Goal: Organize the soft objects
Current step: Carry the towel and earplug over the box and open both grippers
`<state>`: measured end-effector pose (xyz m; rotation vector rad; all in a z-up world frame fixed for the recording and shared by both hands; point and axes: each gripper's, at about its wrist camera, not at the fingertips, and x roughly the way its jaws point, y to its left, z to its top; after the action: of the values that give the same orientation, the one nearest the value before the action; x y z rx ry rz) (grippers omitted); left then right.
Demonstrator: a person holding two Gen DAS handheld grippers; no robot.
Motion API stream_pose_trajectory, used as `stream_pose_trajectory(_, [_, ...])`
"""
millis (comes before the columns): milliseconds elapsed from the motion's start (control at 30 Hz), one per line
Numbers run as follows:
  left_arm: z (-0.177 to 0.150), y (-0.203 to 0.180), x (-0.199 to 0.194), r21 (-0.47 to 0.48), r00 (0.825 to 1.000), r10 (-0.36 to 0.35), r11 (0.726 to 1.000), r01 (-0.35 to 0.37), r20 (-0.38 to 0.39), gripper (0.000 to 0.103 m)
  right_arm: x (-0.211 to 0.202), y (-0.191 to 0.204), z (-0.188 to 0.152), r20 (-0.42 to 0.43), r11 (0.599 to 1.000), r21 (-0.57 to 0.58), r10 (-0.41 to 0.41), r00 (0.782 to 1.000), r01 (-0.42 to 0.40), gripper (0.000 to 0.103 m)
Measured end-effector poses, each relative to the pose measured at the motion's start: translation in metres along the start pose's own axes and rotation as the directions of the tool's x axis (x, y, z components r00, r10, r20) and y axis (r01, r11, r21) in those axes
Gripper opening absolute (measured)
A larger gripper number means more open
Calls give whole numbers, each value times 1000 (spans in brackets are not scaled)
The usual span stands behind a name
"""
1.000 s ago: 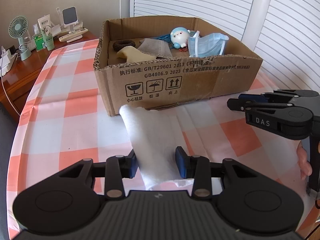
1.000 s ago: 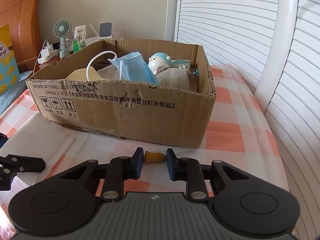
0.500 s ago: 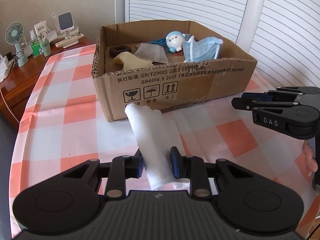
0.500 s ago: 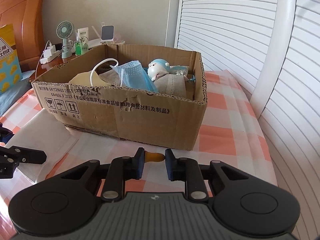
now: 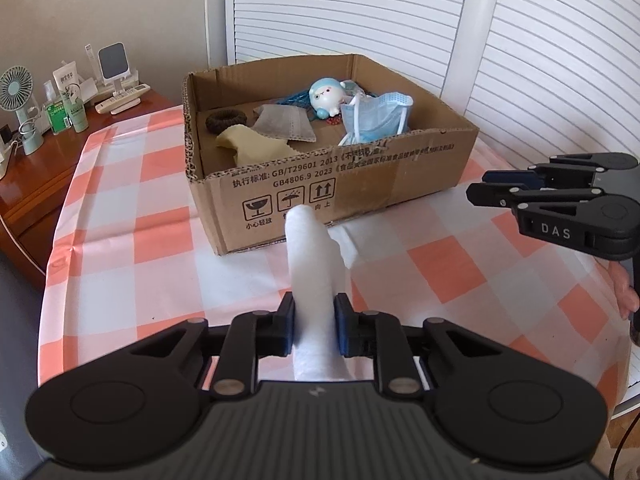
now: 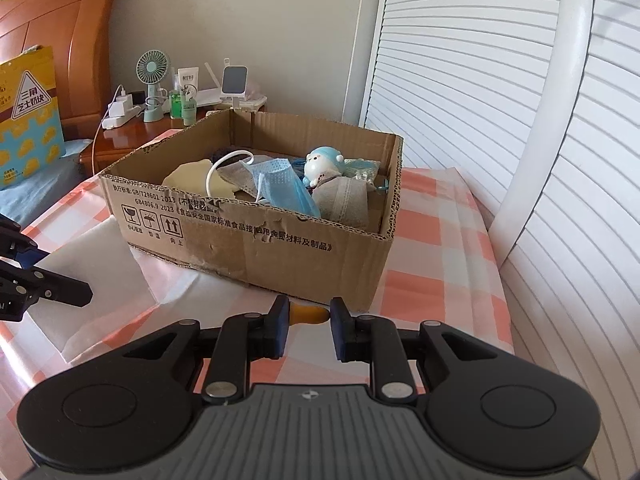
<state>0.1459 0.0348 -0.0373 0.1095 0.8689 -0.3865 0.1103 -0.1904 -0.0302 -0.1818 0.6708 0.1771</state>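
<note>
Holding a white cloth (image 5: 316,276), the left gripper (image 5: 314,330) points at the cardboard box (image 5: 360,184) from low over the checked tablecloth (image 5: 132,248). Its two fingers press on the cloth from both sides. The cloth is bunched up and sticks out toward the front wall of the box. Its far part is still down on the table in front of the box.

The right gripper (image 6: 307,330) is off to the right side, by the near right corner of the box. It is level with the table. In the left camera you see it from the side, and a bit of the person's hand (image 5: 626,292) shows under it.

Only the left camera looks down into the box well. It shows a dark hair tie (image 5: 223,121), a tan cloth (image 5: 252,148), a gray mask (image 5: 285,124), a little round blue toy (image 5: 327,98) and a blue face mask (image 5: 376,118). Only the right camera shows a small orange thing (image 6: 310,315) on the table between the right gripper's fingers, and the wide flat part of the white cloth beside the box. That camera also shows a wooden bed head (image 6: 72,40) and a yellow bag (image 6: 28,108).

The right gripper's fingers are a little way apart. The orange thing looks like it touches them at both ends, but I cannot tell if they squeeze it.
</note>
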Motion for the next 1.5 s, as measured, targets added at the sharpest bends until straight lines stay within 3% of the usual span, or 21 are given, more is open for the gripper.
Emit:
stream_pose_trajectory(400, [-9, 0, 23, -42, 1000, -12, 999, 11, -28, 18, -5, 3, -1, 3, 1000, 4, 13, 1000, -13, 26])
stream_pose_trajectory(500, [-9, 1, 19, -36, 1000, -15, 999, 14, -13, 9, -7, 3, -1, 9, 1000, -1, 12, 1000, -12, 26])
stream_pose_trajectory(867, [14, 5, -24, 38, 999, -52, 998, 51, 16, 7, -24, 7, 10, 29, 998, -53, 34, 999, -32, 26])
stream_pose_trajectory(1200, [89, 6, -58, 149, 989, -52, 988, 32, 137, 7, -45, 14, 52, 105, 987, -137, 97, 990, -82, 26])
stream_pose_trajectory(1467, [170, 24, 7, 131, 988, 39, 990, -59, 152, 8, -35, 21, 75, 132, 982, -162, 123, 984, -101, 26])
stream_pose_trajectory(1500, [178, 28, 18, 122, 988, 50, 990, -69, 148, 11, -34, 21, 78, 133, 982, -159, 125, 983, -103, 26])
